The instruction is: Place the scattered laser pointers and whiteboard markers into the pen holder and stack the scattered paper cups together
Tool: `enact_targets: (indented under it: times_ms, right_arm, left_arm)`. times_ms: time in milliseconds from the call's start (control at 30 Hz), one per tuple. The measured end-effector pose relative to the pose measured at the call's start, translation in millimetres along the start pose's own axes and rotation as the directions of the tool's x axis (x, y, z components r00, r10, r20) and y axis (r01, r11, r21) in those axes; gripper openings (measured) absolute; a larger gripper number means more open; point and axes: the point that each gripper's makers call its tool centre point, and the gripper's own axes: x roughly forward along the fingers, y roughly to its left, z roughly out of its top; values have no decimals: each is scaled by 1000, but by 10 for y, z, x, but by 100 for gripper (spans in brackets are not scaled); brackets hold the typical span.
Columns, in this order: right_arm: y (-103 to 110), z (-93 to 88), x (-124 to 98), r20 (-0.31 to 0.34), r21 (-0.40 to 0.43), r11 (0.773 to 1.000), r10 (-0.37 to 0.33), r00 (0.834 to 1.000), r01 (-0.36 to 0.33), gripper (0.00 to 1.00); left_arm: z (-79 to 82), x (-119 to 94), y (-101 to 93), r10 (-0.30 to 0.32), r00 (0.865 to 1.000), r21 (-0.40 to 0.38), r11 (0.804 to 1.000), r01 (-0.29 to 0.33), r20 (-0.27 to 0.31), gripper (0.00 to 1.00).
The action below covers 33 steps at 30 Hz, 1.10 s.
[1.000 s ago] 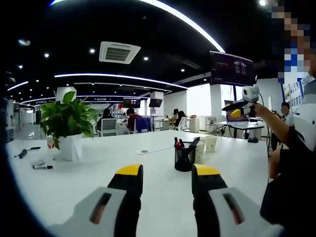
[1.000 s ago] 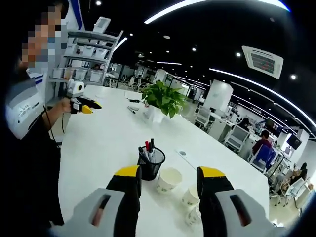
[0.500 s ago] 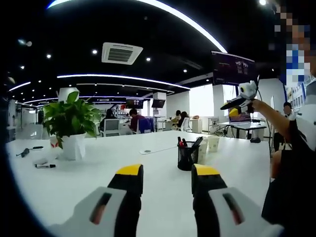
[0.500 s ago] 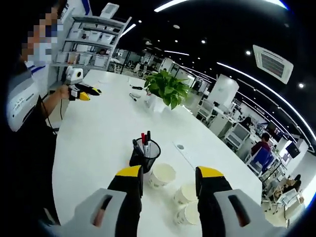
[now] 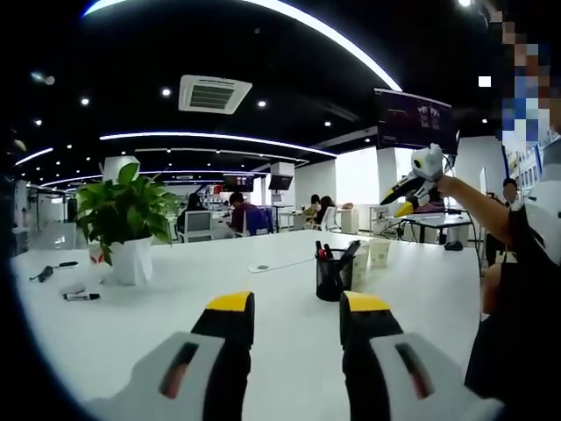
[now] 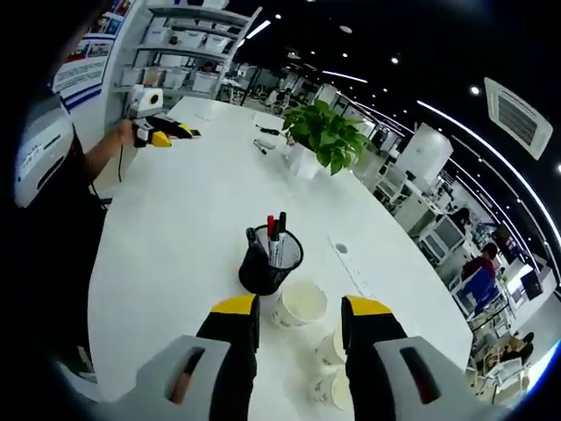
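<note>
3 paper cups (image 6: pixel 300 303) beside the mesh pen holder (image 6: pixel 270 260) on the white surface (image 6: pixel 175 228) look light and crushable, best pinched gently at the rim; right claw (image 6: pixel 298 316) and left claw (image 5: pixel 298 307) both gape empty.

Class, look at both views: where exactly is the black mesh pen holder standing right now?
The pen holder stands on the white table, just beyond the right tongs in the right gripper view, touching or nearly touching an upright paper cup beside it.

the right gripper (image 6: pixel 298 309) has tipped downward toward the paper cups (image 6: pixel 302 303) (jaws parted).
</note>
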Motion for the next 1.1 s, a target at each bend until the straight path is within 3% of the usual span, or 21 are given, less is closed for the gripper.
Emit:
enact_targets:
  times_ms: [167, 467, 800, 900, 1000, 1100]
  right_arm:
    - [12, -111, 133, -53, -35, 999, 18, 998, -20, 35]
    - [45, -218, 355, -104, -51, 997, 44, 994, -50, 36]
    - [103, -312, 539, -169, -78, 994, 63, 984, -77, 35]
    - [104, -303, 559, -166, -73, 995, 59, 984, -72, 35]
    - [127, -309, 592, -171, -78, 994, 62, 983, -77, 35]
    - [165, -343, 646, -190, -90, 992, 73, 979, -92, 35]
  left_arm:
    - [8, 14, 1, -1, 1000, -1, 1000, 1, 5, 40]
    - [-69, 44, -40, -21, 1000, -4, 1000, 21, -17, 40]
    - [-30, 27, -26, -13, 1000, 3, 1000, 13, -1, 39]
    - [6, 35, -2, -7, 999, -56, 998, 9, 40, 37]
    - [-19, 21, 23, -1, 1000, -69, 998, 3, 27, 37]
    - [-74, -2, 27, 5, 1000, 16, 1000, -5, -17, 40]
